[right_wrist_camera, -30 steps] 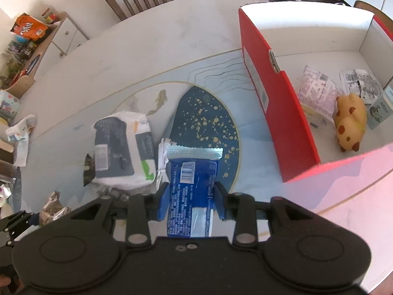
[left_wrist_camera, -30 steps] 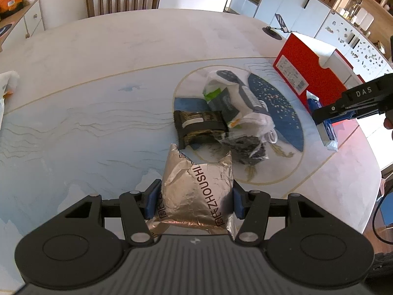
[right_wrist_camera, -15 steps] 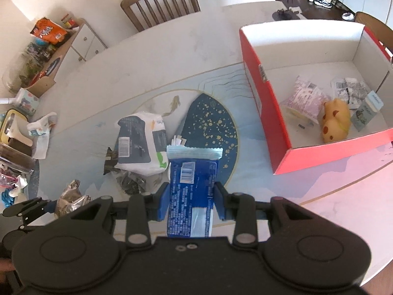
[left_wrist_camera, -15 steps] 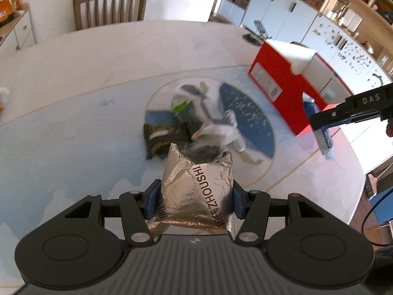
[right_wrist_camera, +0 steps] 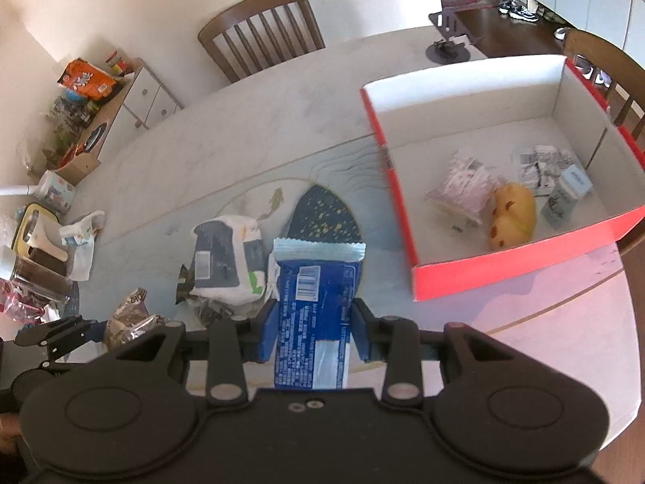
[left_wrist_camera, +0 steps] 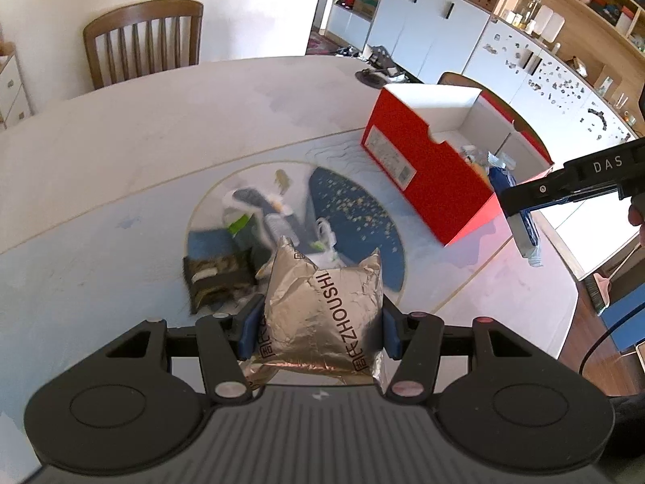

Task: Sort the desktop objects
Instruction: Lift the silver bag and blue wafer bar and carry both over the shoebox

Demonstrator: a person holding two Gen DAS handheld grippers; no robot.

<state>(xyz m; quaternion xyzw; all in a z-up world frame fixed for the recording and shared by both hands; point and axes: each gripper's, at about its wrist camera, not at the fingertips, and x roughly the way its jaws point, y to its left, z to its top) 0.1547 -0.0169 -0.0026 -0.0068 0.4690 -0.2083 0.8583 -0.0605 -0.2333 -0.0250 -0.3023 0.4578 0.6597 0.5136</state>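
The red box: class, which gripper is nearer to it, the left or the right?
Right. The right gripper, holding a blue packet, hangs just beside the red box; the left gripper, holding a foil pouch, is farther back.

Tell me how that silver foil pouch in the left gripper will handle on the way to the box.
The silver foil pouch looks crinkled and puffy, so it is probably light and soft and will give under the left gripper. Foil is likely slick, so it might slip. Dropped into the red box, it should land flat rather than roll.
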